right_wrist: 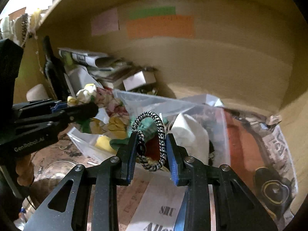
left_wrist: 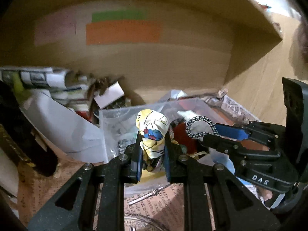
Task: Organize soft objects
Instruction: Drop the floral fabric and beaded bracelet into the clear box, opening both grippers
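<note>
Blue-padded fingers of the left gripper (left_wrist: 152,144) pinch a crumpled floral cloth (left_wrist: 153,129), yellow/white w/ a blue-red patch. Cloth's long axis runs 6 to 12 o'clock, bunched top pointing at 12 toward the cardboard box wall (left_wrist: 173,61). At 3 o'clock in the left wrist view, the right gripper (left_wrist: 211,132) reaches in sideways, pointing to 9 o'clock, closed on a black-and-white braided cord loop (left_wrist: 200,127). In the right wrist view the loop stands upright between the narrow-set jaws, rounded end at 12, over a clear plastic bag (right_wrist: 173,104) of fabric bits. Both sit just beside each other above the bag; box holds paper clutter at 10 o'clock, colored labels (right_wrist: 159,26) at 12.
</note>
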Tool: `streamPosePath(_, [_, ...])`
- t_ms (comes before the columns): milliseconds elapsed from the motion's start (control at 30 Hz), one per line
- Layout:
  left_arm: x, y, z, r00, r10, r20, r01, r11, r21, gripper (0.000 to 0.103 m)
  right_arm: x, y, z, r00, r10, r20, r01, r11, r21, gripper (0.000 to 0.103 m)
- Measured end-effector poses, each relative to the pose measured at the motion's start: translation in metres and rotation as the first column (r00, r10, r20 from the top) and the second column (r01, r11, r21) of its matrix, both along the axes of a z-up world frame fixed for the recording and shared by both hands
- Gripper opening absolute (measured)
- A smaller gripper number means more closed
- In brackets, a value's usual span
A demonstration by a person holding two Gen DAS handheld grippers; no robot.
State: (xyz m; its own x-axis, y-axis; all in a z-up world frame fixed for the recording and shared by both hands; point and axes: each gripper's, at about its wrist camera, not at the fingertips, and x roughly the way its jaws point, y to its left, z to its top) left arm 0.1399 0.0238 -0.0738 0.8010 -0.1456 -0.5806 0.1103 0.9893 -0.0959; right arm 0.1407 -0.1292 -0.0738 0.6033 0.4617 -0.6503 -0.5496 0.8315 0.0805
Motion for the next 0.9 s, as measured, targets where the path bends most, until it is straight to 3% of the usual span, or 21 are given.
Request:
streamPosePath(333, [0.031, 0.005, -0.035, 0.993, 0.034, -0.109, -0.03, 0.999, 0.041, 0.019, 0.014, 0.011, -0.029, 0.999, 0.003, -0.049, -0.006, 0.998, -0.06, 0.029])
streamPosePath(367, [0.032, 0.005, -0.036, 0.993, 0.033, -0.115, -0.028, 0.999, 0.044, 0.021, 0.013, 0.01, -0.029, 0.999, 0.0, -0.048, -0.003, 0.998, -0.063, 0.031])
streamPosePath(433, [0.032, 0.004, -0.037, 0.992, 0.034, -0.122, -0.028, 0.998, 0.05, 0.036, 0.015, 0.009, -0.029, 0.999, -0.007, -0.041, 0.004, 0.998, -0.066, 0.045])
streamPosePath(533, [0.026, 0.004, -0.034, 0.994, 0.044, -0.099, -0.038, 0.998, 0.054, 0.05, 0.012, 0.007, -0.027, 1.0, -0.011, -0.029, 0.009, 0.998, -0.063, 0.055])
streamPosePath(900, [-0.006, 0.006, 0.004, 0.998, 0.052, 0.026, -0.053, 0.998, 0.032, 0.052, -0.01, -0.001, 0.005, 0.999, 0.005, 0.053, -0.006, 1.0, 0.009, 0.056])
